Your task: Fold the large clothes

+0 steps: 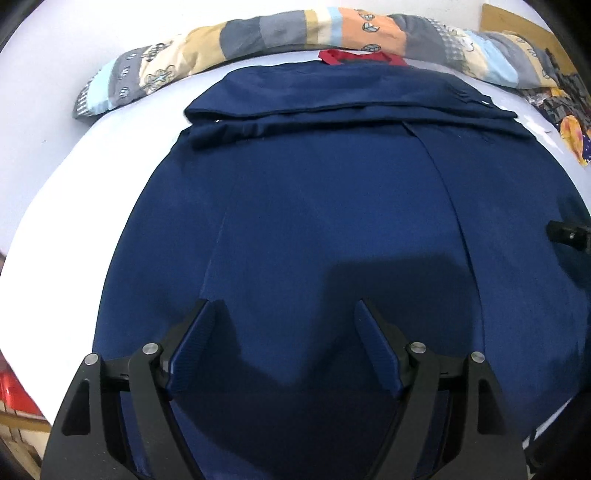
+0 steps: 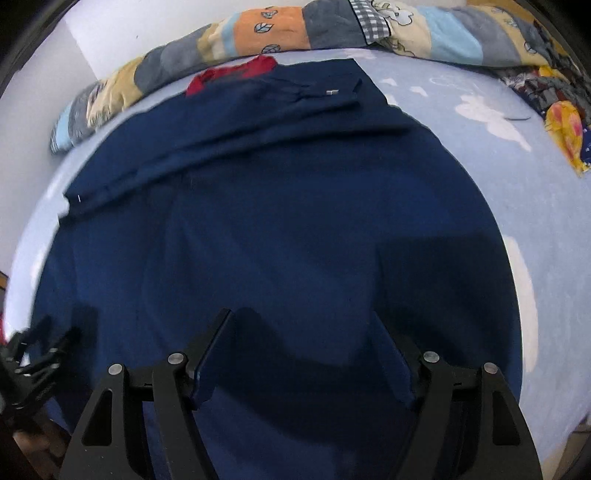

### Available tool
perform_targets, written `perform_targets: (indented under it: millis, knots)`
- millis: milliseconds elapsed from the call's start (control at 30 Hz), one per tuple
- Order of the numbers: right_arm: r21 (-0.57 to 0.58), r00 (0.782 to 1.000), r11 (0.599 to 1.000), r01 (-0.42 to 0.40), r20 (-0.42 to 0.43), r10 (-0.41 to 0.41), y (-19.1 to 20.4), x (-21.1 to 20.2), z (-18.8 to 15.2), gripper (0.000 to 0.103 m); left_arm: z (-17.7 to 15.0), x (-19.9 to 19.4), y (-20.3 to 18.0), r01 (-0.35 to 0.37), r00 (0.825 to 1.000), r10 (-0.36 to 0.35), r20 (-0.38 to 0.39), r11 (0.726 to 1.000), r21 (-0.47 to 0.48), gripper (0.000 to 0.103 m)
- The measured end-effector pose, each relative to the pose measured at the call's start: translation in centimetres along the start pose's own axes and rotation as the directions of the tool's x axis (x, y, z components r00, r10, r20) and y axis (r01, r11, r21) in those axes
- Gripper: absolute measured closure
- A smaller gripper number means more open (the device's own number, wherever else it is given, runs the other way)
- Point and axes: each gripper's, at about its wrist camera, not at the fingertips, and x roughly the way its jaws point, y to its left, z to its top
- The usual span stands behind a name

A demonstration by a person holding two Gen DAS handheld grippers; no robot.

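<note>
The navy garment [image 1: 314, 229] lies spread over most of the bed [image 1: 55, 229], its far part already folded into a band toward the bed's far edge, where a red item [image 1: 354, 57] peeks out beneath it and a patchwork quilt [image 1: 280, 33] is bunched along that edge. Both tools hover over the near part of the cloth: the left gripper [image 1: 284, 343] has its fingers spread apart with nothing between them, and the right gripper [image 2: 303, 358] is likewise spread and empty.

Likely trouble from here: the cloth is thin and lies flat, so a pinch may catch only 1 layer, or none, and the fold would drag crooked. If the 2 grippers lift unevenly, the far band could slide open or pull the red item along.

No containers show in either view.
</note>
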Motion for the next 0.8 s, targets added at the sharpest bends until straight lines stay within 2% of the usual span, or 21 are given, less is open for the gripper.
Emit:
perform_targets:
  millis: [133, 267, 300, 367, 433, 533, 800]
  knots:
    - [-0.059, 0.998, 0.997, 0.053, 0.024, -0.052, 1.3, -1.3, -3.6, 0.025, -2.7, -1.2, -0.5, -0.032, 0.998, 0.034, 0.044, 0.999, -0.031, 0.016]
    - [-0.068, 0.994, 0.993, 0.098, 0.059, -0.094, 2.2, -2.4, -7.9, 0.010, -4.5, -1.7, -0.6, -0.048, 0.995, 0.053, 0.087, 0.997, -0.056, 0.012]
    - [-0.068, 0.993, 0.992, 0.104, 0.064, -0.100, 2.4, -2.6, -8.6, 0.009, -4.8, -1.7, -0.5, -0.047, 0.994, 0.053, 0.091, 0.997, -0.065, 0.011]
    - [-0.071, 0.991, 0.990, 0.118, 0.077, -0.112, 2.9, -3.0, -10.3, 0.008, -5.6, -1.6, 0.0, -0.048, 0.994, 0.057, 0.088, 0.994, -0.101, 0.000]
    - [-0.068, 0.990, 0.991, 0.117, 0.083, -0.112, 3.2, -3.3, -11.5, 0.008, -6.5, -1.6, 0.5, -0.010, 0.995, 0.026, 0.097, 0.988, -0.153, 0.000]
    - [-0.061, 0.990, 0.991, 0.115, 0.085, -0.110, 3.5, -3.0, -11.9, 0.005, -7.0, -1.7, 0.2, -0.024, 0.988, 0.045, 0.145, 0.990, -0.143, 0.000]
    - [-0.042, 0.989, 0.994, 0.105, 0.106, -0.100, 3.4, -2.8, -12.2, 0.000, -7.4, -1.8, 0.2, -0.005, 0.984, 0.029, 0.178, 0.991, -0.132, 0.000]
